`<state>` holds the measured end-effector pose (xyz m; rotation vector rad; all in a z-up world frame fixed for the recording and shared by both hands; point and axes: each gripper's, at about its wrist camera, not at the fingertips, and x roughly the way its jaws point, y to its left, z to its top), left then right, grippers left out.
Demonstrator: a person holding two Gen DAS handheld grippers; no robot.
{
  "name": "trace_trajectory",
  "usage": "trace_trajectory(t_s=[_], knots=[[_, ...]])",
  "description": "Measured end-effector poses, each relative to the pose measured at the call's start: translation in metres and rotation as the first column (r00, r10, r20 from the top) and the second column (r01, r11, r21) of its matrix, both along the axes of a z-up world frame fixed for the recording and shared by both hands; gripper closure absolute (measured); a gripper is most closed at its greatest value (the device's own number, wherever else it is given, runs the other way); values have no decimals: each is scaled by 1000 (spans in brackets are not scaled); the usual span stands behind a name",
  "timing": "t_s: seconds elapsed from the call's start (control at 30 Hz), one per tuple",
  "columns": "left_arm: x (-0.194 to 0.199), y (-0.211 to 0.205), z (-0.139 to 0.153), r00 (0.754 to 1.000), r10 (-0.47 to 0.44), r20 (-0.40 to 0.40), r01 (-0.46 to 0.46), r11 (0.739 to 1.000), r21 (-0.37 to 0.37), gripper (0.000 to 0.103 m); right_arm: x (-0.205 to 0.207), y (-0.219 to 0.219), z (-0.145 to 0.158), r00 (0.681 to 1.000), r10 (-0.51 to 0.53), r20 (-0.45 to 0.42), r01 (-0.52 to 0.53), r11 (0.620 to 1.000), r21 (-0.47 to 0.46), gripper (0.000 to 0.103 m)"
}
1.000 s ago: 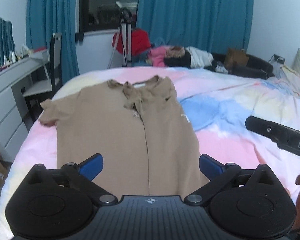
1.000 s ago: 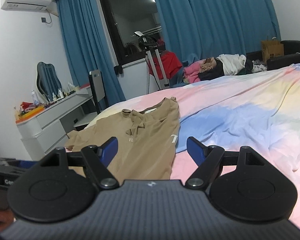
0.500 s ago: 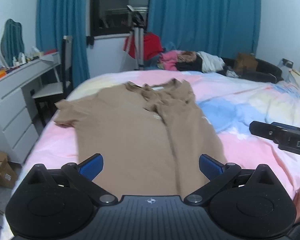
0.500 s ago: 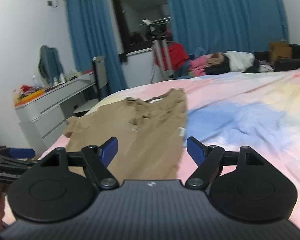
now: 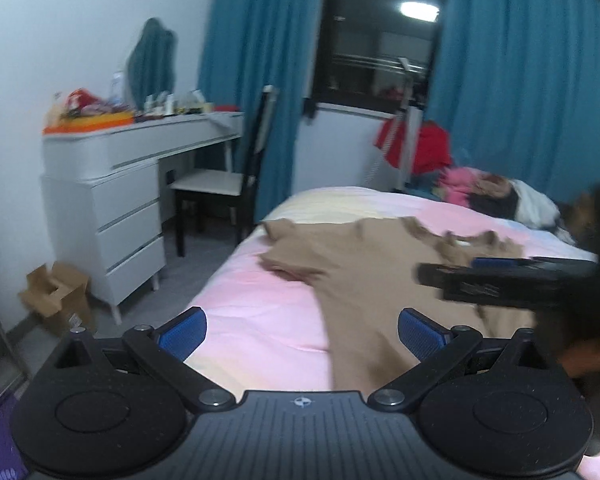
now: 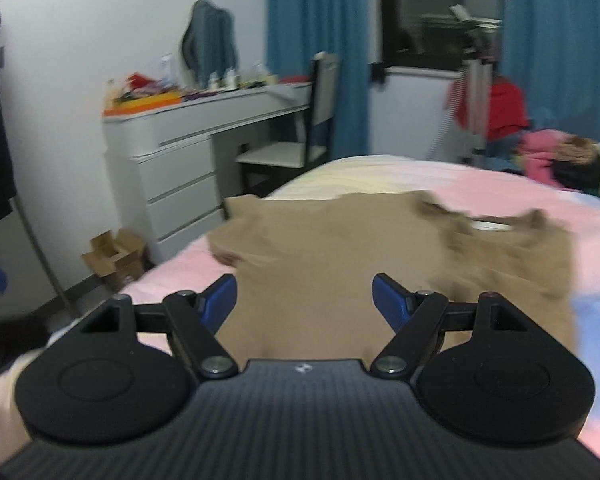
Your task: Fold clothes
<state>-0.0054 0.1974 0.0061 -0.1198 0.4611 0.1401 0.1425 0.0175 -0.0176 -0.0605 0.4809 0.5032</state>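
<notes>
A tan short-sleeved shirt (image 5: 364, 276) lies on the pastel bed, its right side folded over; it also shows in the right wrist view (image 6: 340, 256). Its left sleeve (image 5: 288, 262) lies flat toward the bed's left edge. My left gripper (image 5: 302, 334) is open and empty above the bed's near left part, beside the shirt's hem. My right gripper (image 6: 304, 304) is open and empty above the shirt's lower half. The right gripper also shows from the side in the left wrist view (image 5: 500, 284), over the shirt's middle.
A white dresser (image 5: 112, 200) with clutter on top and a chair (image 5: 224, 184) stand left of the bed (image 5: 256, 320). A cardboard box (image 5: 56, 296) sits on the floor. A pile of clothes (image 5: 484, 192) lies at the far side, near a tripod and blue curtains.
Both grippers have swung to the left, toward the shirt's left sleeve and the dresser. The right gripper has moved over the shirt. Both stay open and empty.
</notes>
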Motion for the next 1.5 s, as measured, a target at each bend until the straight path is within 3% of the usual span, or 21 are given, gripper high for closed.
trace_trajectory(t_s=[0.17,0.3,0.4,0.47,0.53,0.57,0.8,0.93,1.23,1.4,1.43,1.5], knots=[[3,13,-4,996,35,86,-36,999,4,0,57,74,-24,994,91,-56,-90,996,16,27],[21,21,-16,999,25,42,-22,998,-66,0,90,122,-46,988,122,-93,-126,992,-33,27],[29,24,-21,999,40,33,-38,996,-80,0,101,149,-61,990,121,-76,-130,982,-135,41],[33,28,-24,998,54,25,-51,994,-94,0,103,158,-67,994,90,-59,-100,970,-220,78],[36,31,-25,998,66,21,-64,991,-116,0,101,151,-63,998,51,-28,-56,974,-219,93],[36,32,-25,997,74,24,-70,989,-128,0,100,148,-61,999,32,-12,-34,975,-218,94],[32,24,-17,996,65,66,-53,984,-167,0,94,71,-10,983,-142,115,151,986,-76,95],[33,-1,-16,997,8,79,5,986,-167,0,89,3,3,945,-304,121,303,953,27,95],[36,-86,-35,981,-181,71,178,983,44,0,85,-89,-38,913,-402,-70,407,911,74,94],[41,-102,-48,978,-205,39,202,978,58,0,83,-137,-64,882,-435,-182,455,887,85,91],[43,-102,-49,978,-204,36,202,978,55,1,83,-147,-69,874,-441,-204,464,881,86,88],[46,-98,-50,980,-198,30,196,979,47,1,78,-152,-69,885,-415,-211,439,895,83,66]])
